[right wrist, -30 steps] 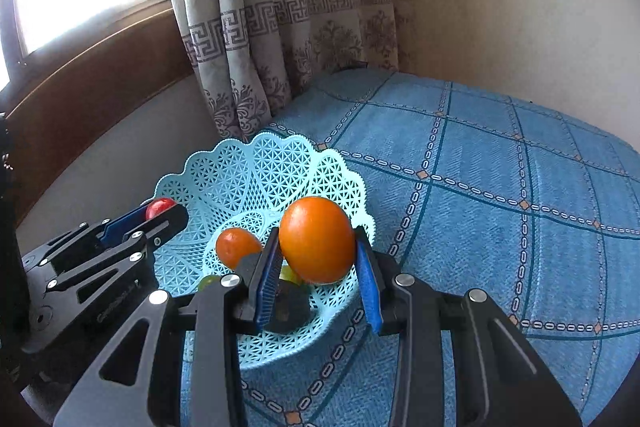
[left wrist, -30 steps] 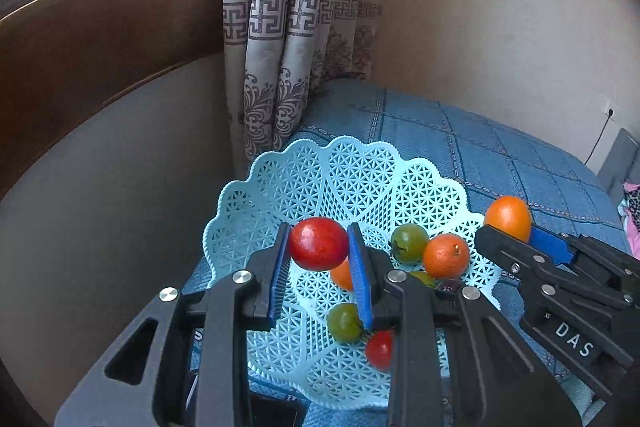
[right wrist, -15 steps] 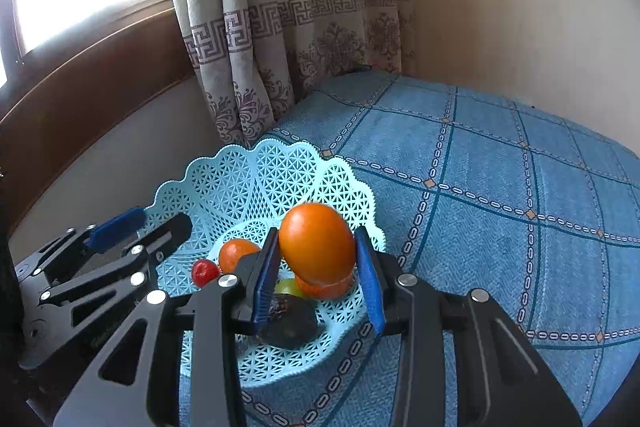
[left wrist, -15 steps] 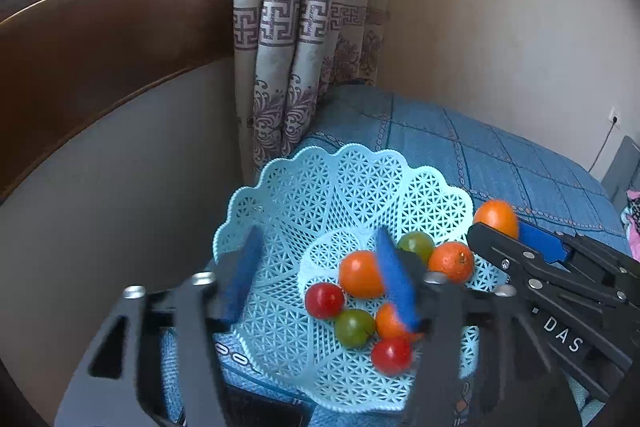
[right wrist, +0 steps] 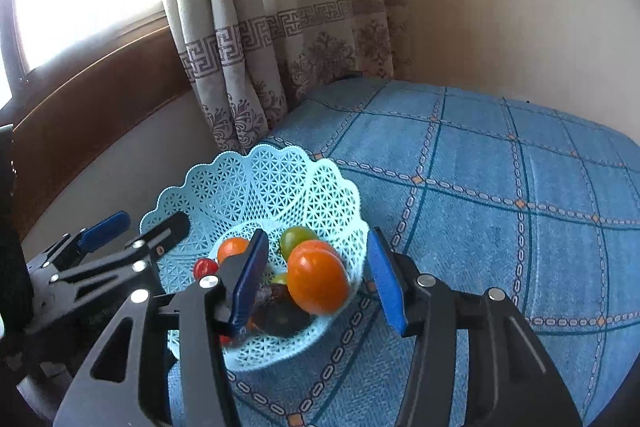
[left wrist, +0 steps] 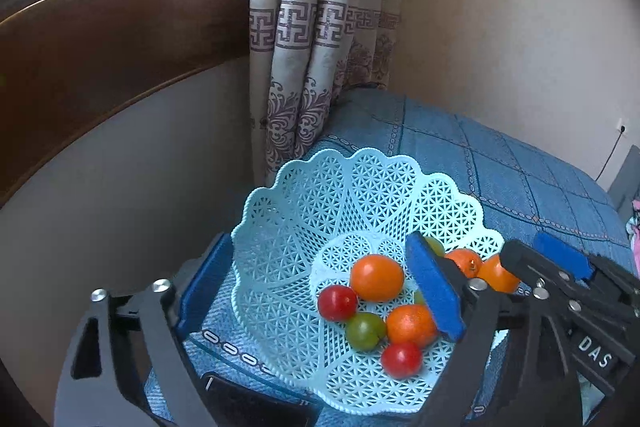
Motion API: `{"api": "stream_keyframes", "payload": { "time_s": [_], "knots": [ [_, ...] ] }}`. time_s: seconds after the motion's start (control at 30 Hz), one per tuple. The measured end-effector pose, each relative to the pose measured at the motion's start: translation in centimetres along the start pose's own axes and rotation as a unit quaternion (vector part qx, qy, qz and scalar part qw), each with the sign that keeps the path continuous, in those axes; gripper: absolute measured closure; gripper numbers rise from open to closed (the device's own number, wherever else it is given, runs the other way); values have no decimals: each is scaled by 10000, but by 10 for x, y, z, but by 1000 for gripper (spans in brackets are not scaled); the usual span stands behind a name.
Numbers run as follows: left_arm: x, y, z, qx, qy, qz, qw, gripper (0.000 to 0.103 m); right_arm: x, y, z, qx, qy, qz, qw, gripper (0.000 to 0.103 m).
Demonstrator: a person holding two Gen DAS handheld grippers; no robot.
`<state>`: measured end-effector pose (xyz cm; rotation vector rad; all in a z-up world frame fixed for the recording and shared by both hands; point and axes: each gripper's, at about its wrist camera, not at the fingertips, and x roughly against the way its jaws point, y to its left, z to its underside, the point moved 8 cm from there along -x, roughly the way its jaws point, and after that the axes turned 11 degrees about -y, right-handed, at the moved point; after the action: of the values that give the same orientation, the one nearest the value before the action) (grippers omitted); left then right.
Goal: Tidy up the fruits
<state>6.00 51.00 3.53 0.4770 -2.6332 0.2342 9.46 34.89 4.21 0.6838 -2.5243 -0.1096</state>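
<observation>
Low in the frame, the left gripper (left wrist: 320, 291) and right gripper (right wrist: 316, 275) both gape wide, holding nothing. Mid-frame, the basket (left wrist: 304, 211) holds the fruits; an orange (right wrist: 318, 281) sits between the right fingers, untouched. Behind, upper centre, hangs a curtain (left wrist: 316, 39).

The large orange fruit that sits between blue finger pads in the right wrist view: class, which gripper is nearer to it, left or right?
Right. The right gripper is open, its pads either side of the large orange fruit above the basket. The left gripper is open at the basket's far side.
</observation>
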Motion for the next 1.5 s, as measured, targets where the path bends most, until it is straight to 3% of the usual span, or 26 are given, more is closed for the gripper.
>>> {"api": "stream_keyframes", "payload": {
  "time_s": [0.23, 0.5, 0.8, 1.03, 1.37, 1.43, 1.5],
  "knots": [
    [2, 2, -2, 29, 0, -53, 10000, 8, 11, -16, 13, -170, 30, 79, 9998, 44],
    [15, -3, -9, -221, -224, -210, 9993, 3, 23, -26, 29, -40, -33, 238, 9997, 24],
    [40, -8, -17, -423, -460, -261, 9977, 3, 42, -33, 40, -62, -41, 196, 9998, 14],
    [57, -3, -1, -650, -404, -326, 9965, 3, 50, -37, 51, -90, 43, 175, 9998, 14],
    [81, 0, 21, -931, -424, -417, 9939, 3, 67, -14, 55, 752, -160, 248, 9967, 14],
    [83, 1, 24, -966, -442, -466, 9932, 3, 71, -10, 54, 893, -242, 275, 9953, 6],
    [82, 2, 27, -997, -441, -512, 9927, 3, 73, -6, 53, 985, -299, 282, 9943, 5]
  ]
}}
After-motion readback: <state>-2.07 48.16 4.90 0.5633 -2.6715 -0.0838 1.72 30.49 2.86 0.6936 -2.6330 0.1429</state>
